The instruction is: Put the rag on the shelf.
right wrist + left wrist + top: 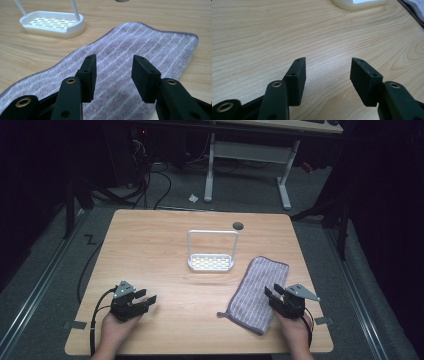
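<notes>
A purple striped cloth (260, 292) lies flat on the right half of the wooden table (150, 250); the right gripper view shows the cloth (140, 47) close up. My right gripper (273, 294) hovers over the cloth's near right part, jaws open with nothing between them (113, 60). A white slotted rack with a tall wire handle (211, 262) stands at the table's centre, also seen as the rack (51, 23) beyond the cloth. My left gripper (145, 296) rests open near the front left over bare wood (328, 61).
A dark round hole (238, 225) sits in the tabletop behind the rack. A white desk frame (247, 165) and cables stand on the floor beyond the table. Bare wood lies between the two grippers.
</notes>
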The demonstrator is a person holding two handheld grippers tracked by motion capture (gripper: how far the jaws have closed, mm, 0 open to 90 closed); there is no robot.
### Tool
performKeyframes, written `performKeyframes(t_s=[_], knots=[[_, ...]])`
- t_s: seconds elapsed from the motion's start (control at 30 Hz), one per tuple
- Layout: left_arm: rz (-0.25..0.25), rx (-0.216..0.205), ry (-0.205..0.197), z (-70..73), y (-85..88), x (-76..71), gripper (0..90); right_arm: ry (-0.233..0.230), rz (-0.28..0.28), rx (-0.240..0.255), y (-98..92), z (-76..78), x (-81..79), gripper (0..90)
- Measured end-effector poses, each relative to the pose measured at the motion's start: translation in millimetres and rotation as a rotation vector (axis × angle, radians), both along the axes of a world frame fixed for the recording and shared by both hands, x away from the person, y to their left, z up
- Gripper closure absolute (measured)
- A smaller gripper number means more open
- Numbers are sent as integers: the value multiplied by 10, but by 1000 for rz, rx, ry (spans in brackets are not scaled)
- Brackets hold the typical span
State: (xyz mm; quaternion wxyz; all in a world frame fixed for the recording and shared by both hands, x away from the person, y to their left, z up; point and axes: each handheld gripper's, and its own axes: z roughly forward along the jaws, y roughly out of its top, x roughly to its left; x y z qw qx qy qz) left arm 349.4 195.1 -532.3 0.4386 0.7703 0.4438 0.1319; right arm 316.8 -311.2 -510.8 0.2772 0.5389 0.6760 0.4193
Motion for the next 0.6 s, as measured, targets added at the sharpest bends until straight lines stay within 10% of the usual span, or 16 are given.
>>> performKeyframes(t_s=[0.13, 0.23, 0.6], knots=[[-11, -13, 15, 6, -15, -23, 495, -2, 3, -45, -19, 12, 108, 725], [-26, -33, -14, 69, -58, -77, 604, 78, -21, -28, -132, -22, 337, 900], [-18, -44, 6, 51, -58, -73, 594, 195, -17, -97, -123, -167, 502, 900]])
